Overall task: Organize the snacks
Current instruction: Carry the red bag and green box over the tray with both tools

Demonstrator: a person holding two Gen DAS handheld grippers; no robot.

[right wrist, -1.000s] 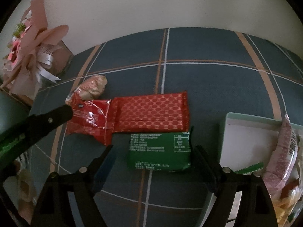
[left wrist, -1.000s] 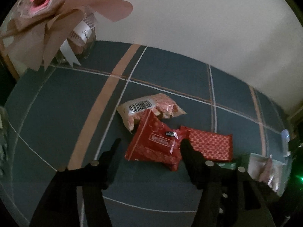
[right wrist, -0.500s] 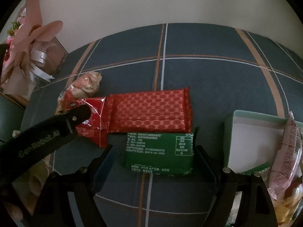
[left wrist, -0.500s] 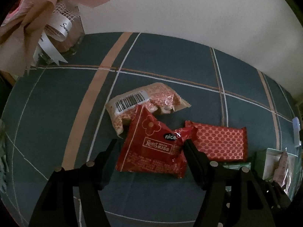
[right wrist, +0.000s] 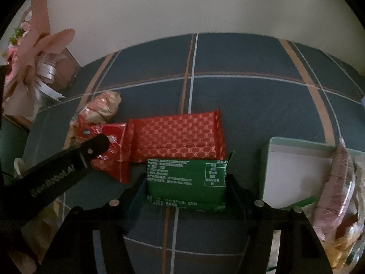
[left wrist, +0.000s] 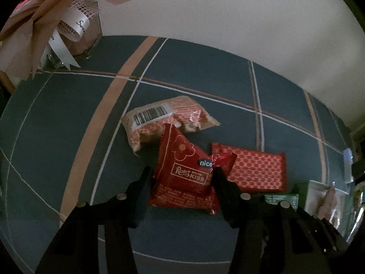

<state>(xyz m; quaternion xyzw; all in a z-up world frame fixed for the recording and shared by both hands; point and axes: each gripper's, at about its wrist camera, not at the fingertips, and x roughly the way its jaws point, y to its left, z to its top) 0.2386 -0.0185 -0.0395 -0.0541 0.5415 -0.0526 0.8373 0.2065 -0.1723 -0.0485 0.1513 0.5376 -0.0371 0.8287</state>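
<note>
A red "Kiss" snack packet (left wrist: pixel 186 173) lies on the blue checked cloth between the fingers of my left gripper (left wrist: pixel 181 171), which is open around it. A beige barcode packet (left wrist: pixel 164 116) lies behind it and a red patterned bar (left wrist: pixel 255 171) to its right. My right gripper (right wrist: pixel 186 178) is open around a green packet (right wrist: pixel 187 178). In the right wrist view the red patterned bar (right wrist: pixel 178 137) lies just behind the green packet, and the left gripper's finger (right wrist: pixel 95 146) rests over the red Kiss packet (right wrist: pixel 111 153).
A pale green box (right wrist: pixel 296 173) with a white inside stands at the right, with bagged snacks (right wrist: pixel 337 194) at its right side. A pink paper flower bouquet with white ribbon (left wrist: pixel 61 25) stands at the back left. A white wall runs behind the table.
My left gripper has moved forward so its fingers now flank the red Kiss packet. My right gripper has moved forward around the green packet.
</note>
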